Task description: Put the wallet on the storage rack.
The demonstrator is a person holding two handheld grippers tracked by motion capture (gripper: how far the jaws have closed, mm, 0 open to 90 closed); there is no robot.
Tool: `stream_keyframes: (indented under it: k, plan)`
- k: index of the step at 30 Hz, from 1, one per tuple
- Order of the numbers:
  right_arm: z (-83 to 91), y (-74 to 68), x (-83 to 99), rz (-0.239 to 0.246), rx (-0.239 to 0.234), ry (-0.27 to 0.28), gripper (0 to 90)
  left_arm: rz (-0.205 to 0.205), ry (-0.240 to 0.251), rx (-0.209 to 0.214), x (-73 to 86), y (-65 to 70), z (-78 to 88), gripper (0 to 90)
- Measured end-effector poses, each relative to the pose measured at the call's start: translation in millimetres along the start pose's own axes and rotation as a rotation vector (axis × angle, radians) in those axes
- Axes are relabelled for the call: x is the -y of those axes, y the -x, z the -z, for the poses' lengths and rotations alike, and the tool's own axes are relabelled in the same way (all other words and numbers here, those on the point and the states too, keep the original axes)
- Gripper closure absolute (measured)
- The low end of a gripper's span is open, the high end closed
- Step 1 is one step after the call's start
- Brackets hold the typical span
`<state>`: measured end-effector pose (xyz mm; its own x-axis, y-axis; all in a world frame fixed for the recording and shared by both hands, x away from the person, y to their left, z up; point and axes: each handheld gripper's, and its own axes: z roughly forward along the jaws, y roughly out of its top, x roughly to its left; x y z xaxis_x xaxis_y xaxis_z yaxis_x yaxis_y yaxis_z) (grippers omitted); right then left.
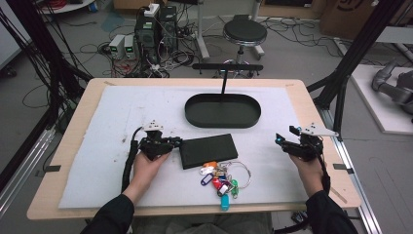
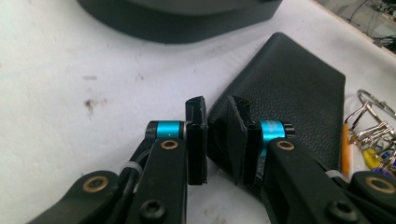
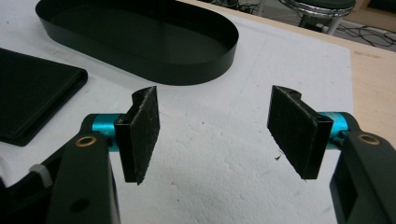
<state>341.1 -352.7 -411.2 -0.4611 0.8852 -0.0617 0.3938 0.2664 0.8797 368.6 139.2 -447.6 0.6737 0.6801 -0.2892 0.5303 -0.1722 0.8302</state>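
At the left edge of the flat black leather wallet [image 1: 208,150], the left gripper [image 2: 216,135] has its jaws drawn close together, one on either side of the wallet's near corner; whether the pads truly press on the leather there, the left gripper view leaves unclear. The wallet lies flat on the white foam mat [image 1: 112,117] near the middle of the table, just in front of the black oval metal tray [image 1: 222,110] with the upright T-shaped handle. Touching the wallet's front edge on its right side sits a bunch of keys with coloured plastic tags on a wire ring [image 1: 223,181], orange, white, purple, red, green and blue all in a heap.

Over on the right side of the mat, the right gripper [image 3: 215,135] sits low with its jaws spread wide and just bare white foam between the pads. It is well apart from the wallet and keys. From its own view the tray stands ahead and the wallet's corner shows off to the left.
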Motion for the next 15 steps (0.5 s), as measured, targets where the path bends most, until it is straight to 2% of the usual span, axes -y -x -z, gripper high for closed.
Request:
stream_keyframes:
  k: [4, 5, 6, 7, 10, 15]
  plan:
    - [-0.8, -2.9, -2.9, 0.001, -0.016, 0.013, 35.0, -0.080, 0.050, -0.024, -4.4, 8.3, 4.5, 79.2]
    - [-1.2, -3.9, -3.6, 0.003, -0.020, 0.018, 35.1, -0.124, 0.075, -0.034, -6.6, 12.5, 6.5, 79.3]
    - [-1.7, -5.6, -4.7, 0.004, -0.028, 0.020, 35.4, -0.124, 0.075, -0.034, -6.6, 12.5, 6.5, 79.4]
    - [-1.7, -5.6, -4.7, 0.004, -0.028, 0.020, 35.4, -0.156, 0.097, -0.041, -8.0, 16.0, 8.0, 79.4]
    - [-3.6, -12.3, -8.9, 0.021, -0.053, 0.035, 35.4, -0.229, 0.137, -0.054, -10.7, 23.5, 11.4, 79.7]
    - [-9.6, -26.3, -15.7, 0.046, -0.113, 0.048, 35.4, -0.319, 0.182, -0.057, -11.4, 32.5, 16.9, 79.8]
